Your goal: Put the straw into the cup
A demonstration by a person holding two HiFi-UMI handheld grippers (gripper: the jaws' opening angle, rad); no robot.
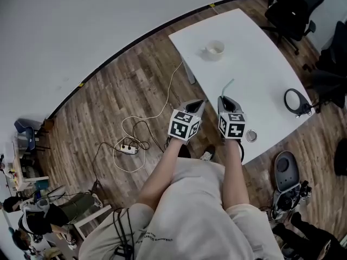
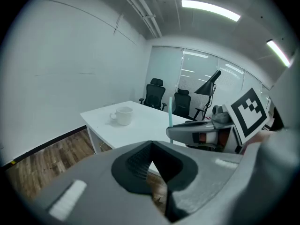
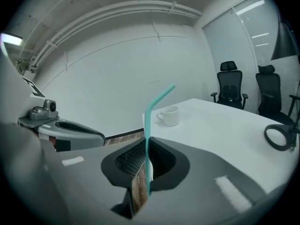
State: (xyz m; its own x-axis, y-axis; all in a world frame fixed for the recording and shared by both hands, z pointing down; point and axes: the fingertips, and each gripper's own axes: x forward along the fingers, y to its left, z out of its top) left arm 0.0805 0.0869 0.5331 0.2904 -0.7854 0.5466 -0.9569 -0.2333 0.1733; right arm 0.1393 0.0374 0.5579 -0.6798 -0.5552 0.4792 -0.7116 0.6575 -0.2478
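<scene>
A teal bendy straw [image 3: 149, 125] stands upright between the jaws of my right gripper [image 3: 146, 165], which is shut on it; its bent tip points up and right. From the head view the straw [image 1: 227, 85] pokes out ahead of the right gripper [image 1: 228, 103] over the near edge of the white table [image 1: 255, 75]. A white mug [image 1: 214, 49] sits on the table's far part, well beyond both grippers, and shows as the mug [image 3: 169, 116] and the mug [image 2: 123, 115] in the gripper views. My left gripper [image 1: 194, 106] hangs left of the right one, off the table's edge, shut and empty.
A black ring-shaped object [image 1: 296, 101] lies at the table's right edge and a small round metal piece [image 1: 251, 136] near its front corner. Black office chairs [image 1: 293, 10] stand behind the table. A power strip with cables [image 1: 129, 148] lies on the wooden floor.
</scene>
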